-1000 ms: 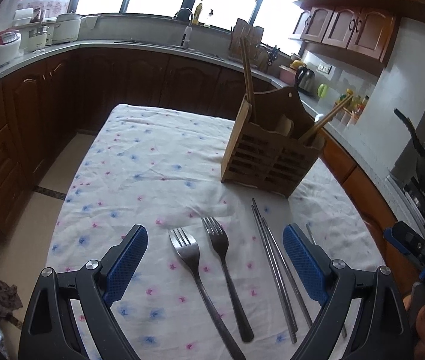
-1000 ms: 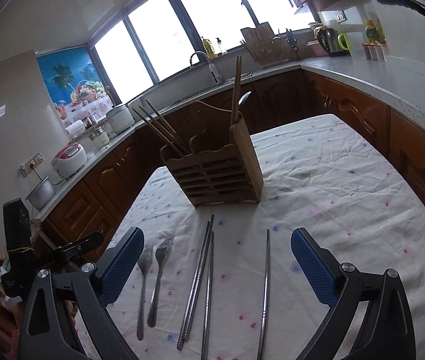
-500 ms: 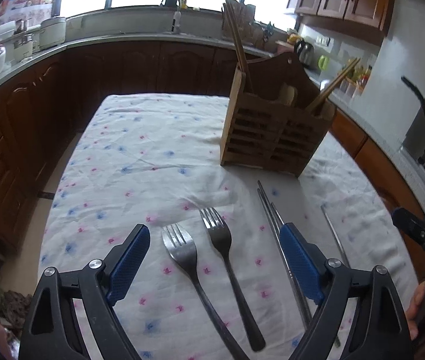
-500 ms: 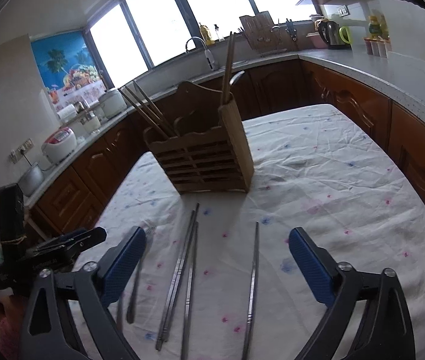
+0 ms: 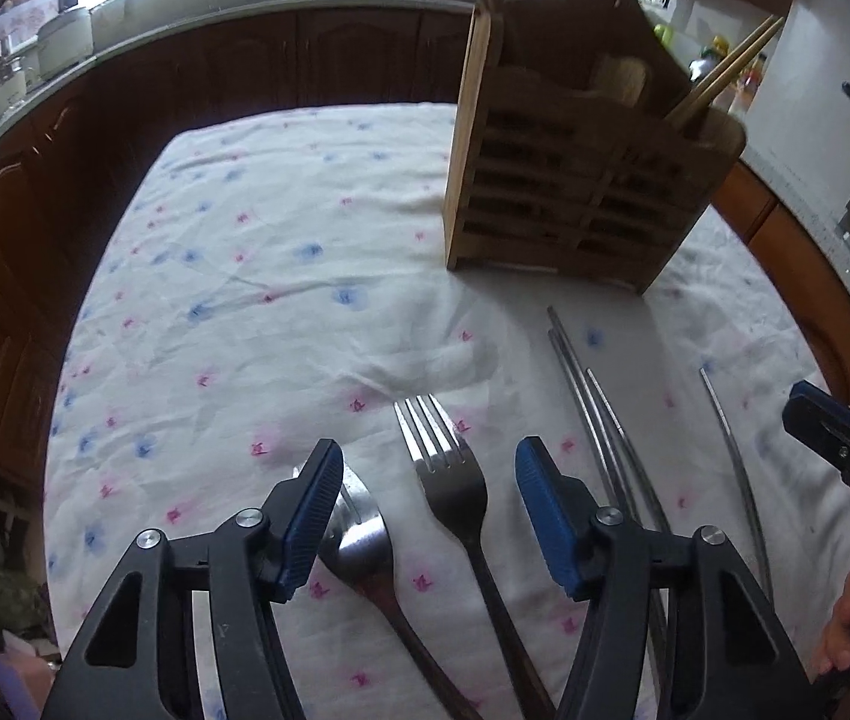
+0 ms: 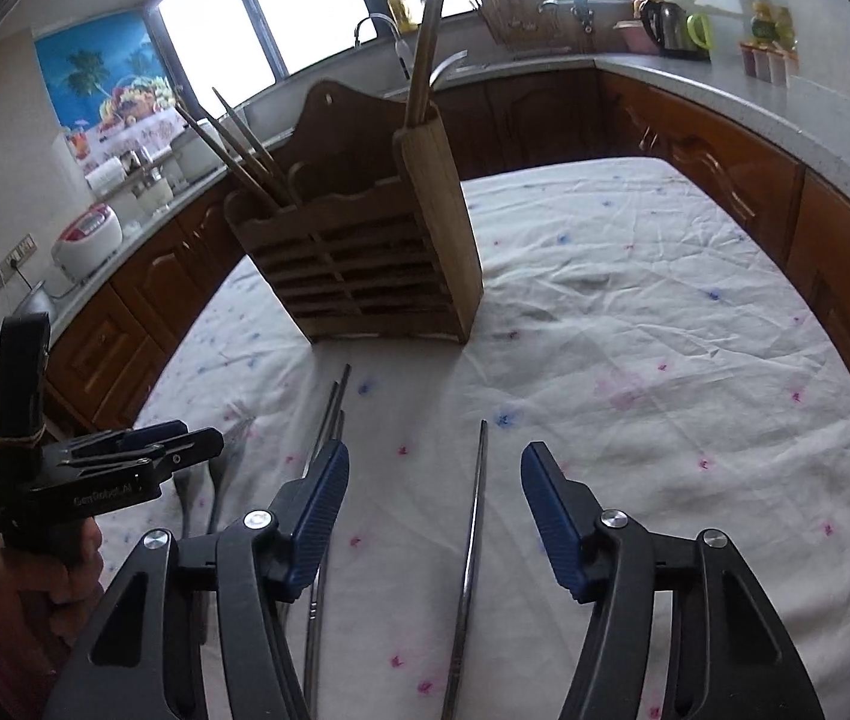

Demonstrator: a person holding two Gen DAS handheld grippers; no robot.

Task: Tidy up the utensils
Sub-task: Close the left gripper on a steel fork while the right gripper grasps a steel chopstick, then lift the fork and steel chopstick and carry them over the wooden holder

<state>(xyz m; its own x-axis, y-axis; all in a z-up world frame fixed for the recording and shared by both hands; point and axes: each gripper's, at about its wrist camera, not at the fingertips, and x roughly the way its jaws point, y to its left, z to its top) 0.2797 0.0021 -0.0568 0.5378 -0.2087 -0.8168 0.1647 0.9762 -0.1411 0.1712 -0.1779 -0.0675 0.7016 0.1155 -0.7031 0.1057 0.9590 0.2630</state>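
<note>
Two steel forks lie side by side on the flowered tablecloth [image 5: 281, 252]. My left gripper [image 5: 429, 471] hangs low over them with its jaws closing. The right fork [image 5: 451, 489] lies between the blue pads without touching them. The left fork [image 5: 365, 531] is partly under the left finger. A pair of metal chopsticks [image 5: 604, 420] lies to the right. My right gripper [image 6: 433, 468] is closing around a single metal chopstick [image 6: 475, 510], with its pads clear of it. The wooden utensil holder [image 6: 365, 258] stands behind with wooden chopsticks in it.
A person's hand holds the left gripper [image 6: 125, 456] at the left of the right wrist view. The other gripper [image 5: 832, 438] shows at the right edge of the left wrist view. Dark wooden cabinets and a counter [image 6: 784, 114] with appliances ring the table.
Both grippers have come down and forward toward the utensils, and both pairs of jaws have narrowed. The left one now straddles the right fork, and the right one straddles the single chopstick.
</note>
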